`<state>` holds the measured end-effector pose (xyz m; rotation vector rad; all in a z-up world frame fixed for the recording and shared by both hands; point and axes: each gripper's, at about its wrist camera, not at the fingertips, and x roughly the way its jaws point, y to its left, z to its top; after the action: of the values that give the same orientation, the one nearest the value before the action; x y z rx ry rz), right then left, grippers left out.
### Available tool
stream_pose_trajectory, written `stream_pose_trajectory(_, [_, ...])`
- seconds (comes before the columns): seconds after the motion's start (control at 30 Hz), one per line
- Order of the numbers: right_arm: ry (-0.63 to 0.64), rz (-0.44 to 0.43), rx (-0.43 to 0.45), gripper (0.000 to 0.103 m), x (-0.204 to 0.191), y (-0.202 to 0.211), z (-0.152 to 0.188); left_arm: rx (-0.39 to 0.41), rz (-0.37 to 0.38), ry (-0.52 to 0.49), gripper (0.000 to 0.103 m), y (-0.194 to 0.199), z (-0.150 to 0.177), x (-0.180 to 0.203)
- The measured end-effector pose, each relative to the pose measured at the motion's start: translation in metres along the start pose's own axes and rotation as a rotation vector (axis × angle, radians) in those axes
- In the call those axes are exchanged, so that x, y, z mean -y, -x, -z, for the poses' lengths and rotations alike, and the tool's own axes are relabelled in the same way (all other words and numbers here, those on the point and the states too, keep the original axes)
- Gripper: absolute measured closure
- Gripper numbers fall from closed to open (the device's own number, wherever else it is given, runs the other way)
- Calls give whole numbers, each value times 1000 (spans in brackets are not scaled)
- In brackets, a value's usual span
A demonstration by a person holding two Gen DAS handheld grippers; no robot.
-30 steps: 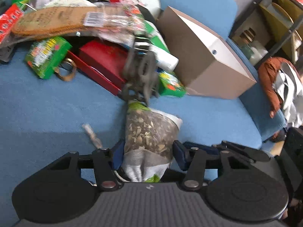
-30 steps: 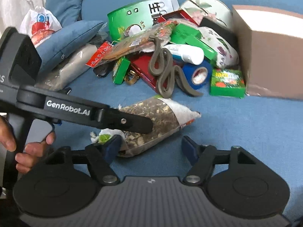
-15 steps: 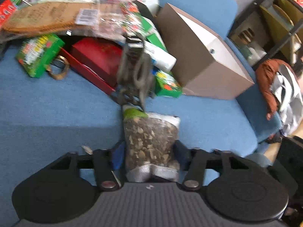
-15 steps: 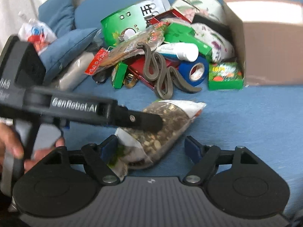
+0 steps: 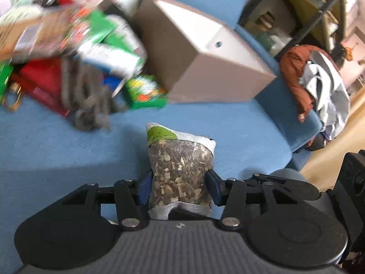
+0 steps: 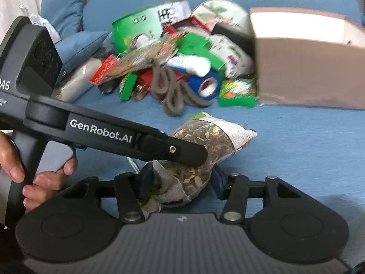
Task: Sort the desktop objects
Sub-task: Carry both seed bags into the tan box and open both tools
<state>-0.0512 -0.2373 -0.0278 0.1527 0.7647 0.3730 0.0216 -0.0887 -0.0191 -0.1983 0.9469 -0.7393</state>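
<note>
Left wrist view: left tongs (image 5: 179, 182) clamp herb pouch (image 5: 180, 171); right tongs (image 6: 180, 179) straddle it, contact unclear.

glossy clear plastic pouch (image 5: 180, 171) with woven-look ends; matt brown cardboard box (image 5: 198, 52); blue cloth surface (image 5: 57, 146), finely ribbed.

Bright even daylight, motion-blurred clutter pile (image 5: 75, 52), fisheye-curved edges, soft shadows

Blue sofa (image 5: 228, 123), metal shelf (image 5: 303, 11)
</note>
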Motion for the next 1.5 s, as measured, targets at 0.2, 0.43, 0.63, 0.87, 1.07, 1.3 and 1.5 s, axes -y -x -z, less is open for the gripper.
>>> stream_pose_trajectory(0.2, [36,48,134,52,8,37,-26,124,29,-104,51,21,-35,38])
stream_pose_trajectory(0.43, [127,132,343,52,25,72,-93,313,72,-181,51,34,-106,74])
stream_pose_trajectory(0.63, [114,185,519,52,46,78,-152,446,116,-194,51,31,-169,86])
stream_pose_trajectory(0.87, [107,236,592,52,74,34,-187,421,70,-166,51,-14,-209,68])
stream_pose_trajectory(1.07, [107,262,451,52,114,-14,-192,303,72,-80,51,-69,-220,41])
stream_pose_trajectory(1.3, [174,253,255,52,157,-51,-203,233,39,-42,51,-112,-222,29])
stream_pose_trajectory(1.5, [298,263,124,53,171,-81,-213,189,-19,-51,52,-130,-224,18])
